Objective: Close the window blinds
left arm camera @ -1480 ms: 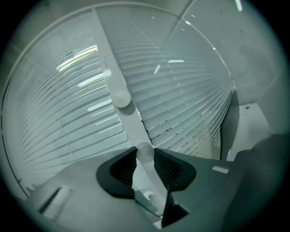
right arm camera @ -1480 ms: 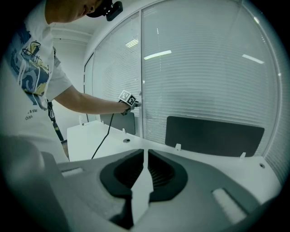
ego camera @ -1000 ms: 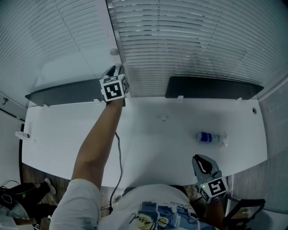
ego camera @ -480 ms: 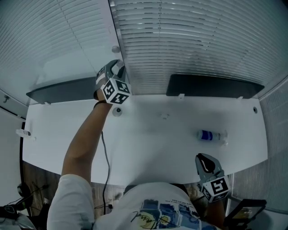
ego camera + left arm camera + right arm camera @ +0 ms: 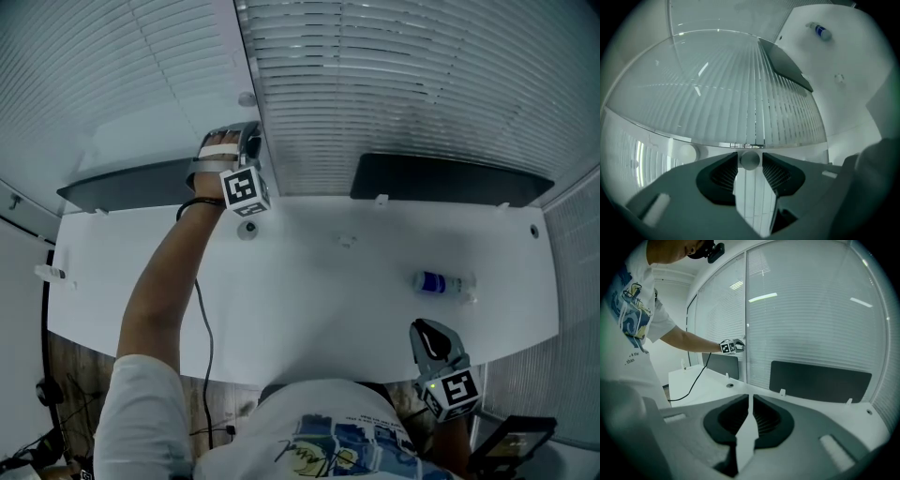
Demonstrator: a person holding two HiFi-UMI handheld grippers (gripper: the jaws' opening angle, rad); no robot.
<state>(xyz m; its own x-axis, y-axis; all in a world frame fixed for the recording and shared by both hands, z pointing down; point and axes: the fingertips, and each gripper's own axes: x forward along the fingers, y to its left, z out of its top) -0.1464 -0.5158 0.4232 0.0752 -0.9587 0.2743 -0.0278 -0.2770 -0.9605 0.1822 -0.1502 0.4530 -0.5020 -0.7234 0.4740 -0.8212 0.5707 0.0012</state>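
Observation:
White slatted blinds [image 5: 394, 84] cover the windows behind the desk and fill the left gripper view [image 5: 740, 93]. My left gripper [image 5: 246, 139] is raised at the mullion between two blinds, above the desk's back edge. In its own view a small round knob [image 5: 750, 160] sits between the fingertips of the left gripper [image 5: 750, 158] with a thin gap on each side, so the jaws stand open. My right gripper [image 5: 427, 339] rests low at the desk's near edge, shut and empty, as its own view [image 5: 750, 398] shows.
The white desk [image 5: 309, 291] carries a small bottle [image 5: 439, 284] at the right and a round grommet [image 5: 247, 230] under the left hand. Dark partition panels [image 5: 450, 178] stand along its back edge. A black cable [image 5: 202, 319] hangs from the left arm.
The left hand has risen slightly and turned at the mullion, so the marker cube now faces differently. The right gripper has stayed where it was.

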